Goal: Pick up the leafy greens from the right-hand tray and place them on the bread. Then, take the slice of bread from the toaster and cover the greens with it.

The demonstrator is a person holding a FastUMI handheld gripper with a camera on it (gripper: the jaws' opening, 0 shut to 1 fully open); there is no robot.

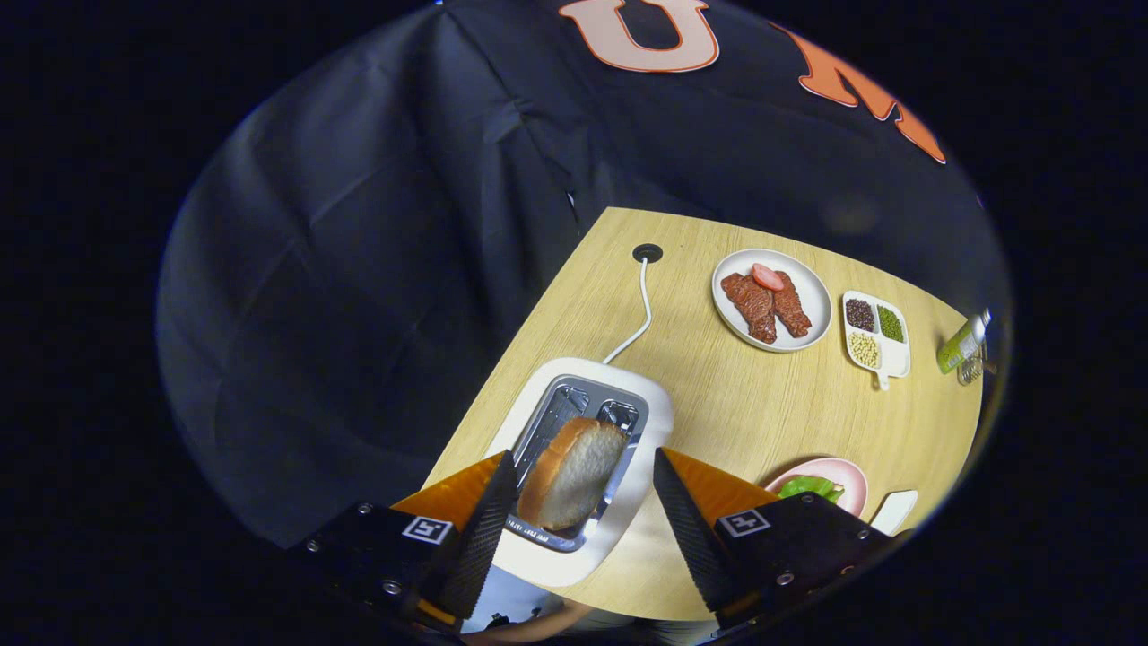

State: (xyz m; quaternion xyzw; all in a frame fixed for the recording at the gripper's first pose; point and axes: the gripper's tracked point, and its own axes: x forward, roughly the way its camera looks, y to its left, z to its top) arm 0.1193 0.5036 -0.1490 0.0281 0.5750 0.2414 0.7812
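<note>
A slice of bread (574, 475) with a brown crust stands tilted in the slot of the white toaster (655, 404), sticking out of it. My gripper (583, 459) hovers above the toaster, open, with the slice showing between its two black fingers (491, 529). The left finger is close to the crust; a gap separates the right finger from the slice. To the right, leafy greens (812, 487) lie on a pink plate (852, 474), partly hidden behind the gripper's right body. I cannot tell what lies under the greens.
The wooden table (762, 413) carries a white plate (812, 296) with meat strips and a pink slice, a small divided dish (897, 359) of beans, and a green bottle (961, 344) at its far right. The toaster's white cable (642, 309) runs to a table grommet. A white object (895, 511) lies beside the pink plate.
</note>
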